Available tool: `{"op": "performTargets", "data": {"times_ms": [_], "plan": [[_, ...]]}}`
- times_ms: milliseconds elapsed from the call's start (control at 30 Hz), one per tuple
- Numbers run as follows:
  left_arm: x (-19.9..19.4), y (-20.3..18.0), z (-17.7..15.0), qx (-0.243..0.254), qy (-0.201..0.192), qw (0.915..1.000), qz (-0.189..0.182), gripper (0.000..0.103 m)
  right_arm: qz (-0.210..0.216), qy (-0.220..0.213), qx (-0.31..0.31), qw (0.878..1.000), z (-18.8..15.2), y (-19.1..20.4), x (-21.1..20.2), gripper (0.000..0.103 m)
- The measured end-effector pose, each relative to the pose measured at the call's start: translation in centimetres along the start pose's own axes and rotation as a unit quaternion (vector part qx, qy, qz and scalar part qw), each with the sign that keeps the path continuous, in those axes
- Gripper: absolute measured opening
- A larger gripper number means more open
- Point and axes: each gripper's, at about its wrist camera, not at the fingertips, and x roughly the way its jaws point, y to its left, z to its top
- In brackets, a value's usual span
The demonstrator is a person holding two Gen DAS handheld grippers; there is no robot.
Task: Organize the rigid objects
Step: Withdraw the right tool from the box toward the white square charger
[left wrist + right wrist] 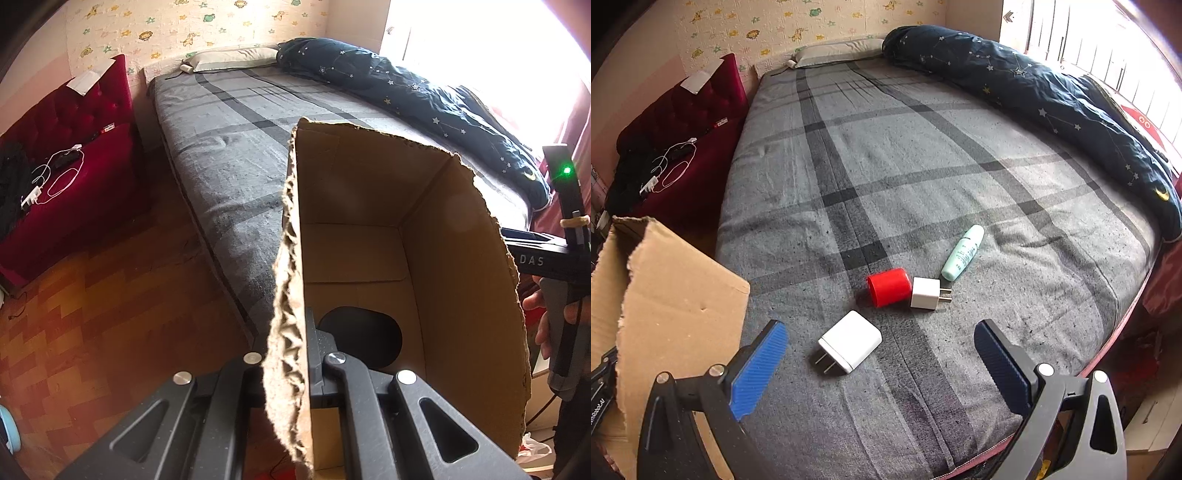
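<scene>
- The bed (923, 155), the landmark here, carries a grey woven sheet crossed by darker plaid bands; a dark blue star-printed duvet (1052, 96) is bunched along its window side and a pale pillow (838, 50) lies at its head.
- A corrugated cardboard box (369, 240) with ragged torn edges sits at the bed's near left corner, its open mouth facing the left wrist camera; a dark rounded object (362, 336) lies on its inner floor.
- The left gripper (312, 354) is clamped tight on the box's torn near wall, its black fingers pinching the fluted edge.
- The right gripper (881, 354) hangs above the bed's near end with its blue ribbed pads (757, 369) spread wide and nothing between them.
- The large white charger (851, 341), a smooth rounded block, lies flat on the sheet just under those open fingers, prongs pointing toward the bed's near-left edge.
- The red cap (889, 287), a glossy short cylinder, lies on its side nearer the bed's middle, its axis running across the bed.
- The mint-green tube (963, 253) lies beyond it, long axis slanting toward the duvet.
- The small white charger (928, 293) touches the red cap, prongs pointing toward the duvet side.
</scene>
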Motion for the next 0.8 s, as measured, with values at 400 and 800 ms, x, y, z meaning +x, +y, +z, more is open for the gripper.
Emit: {"op": "performTargets", "data": {"times_ms": [400,800], "plan": [[0.0,0.9,0.0,-0.009,-0.002,1.0,0.001,0.005,-0.016,0.047,0.0,0.999,-1.0,2.0,6.3,0.103],[0.6,1.3,0.3,-0.014,0.003,0.9999,0.001,0.005,-0.046,0.071,0.006,0.996,-1.4,3.0,9.4,0.103]]}}
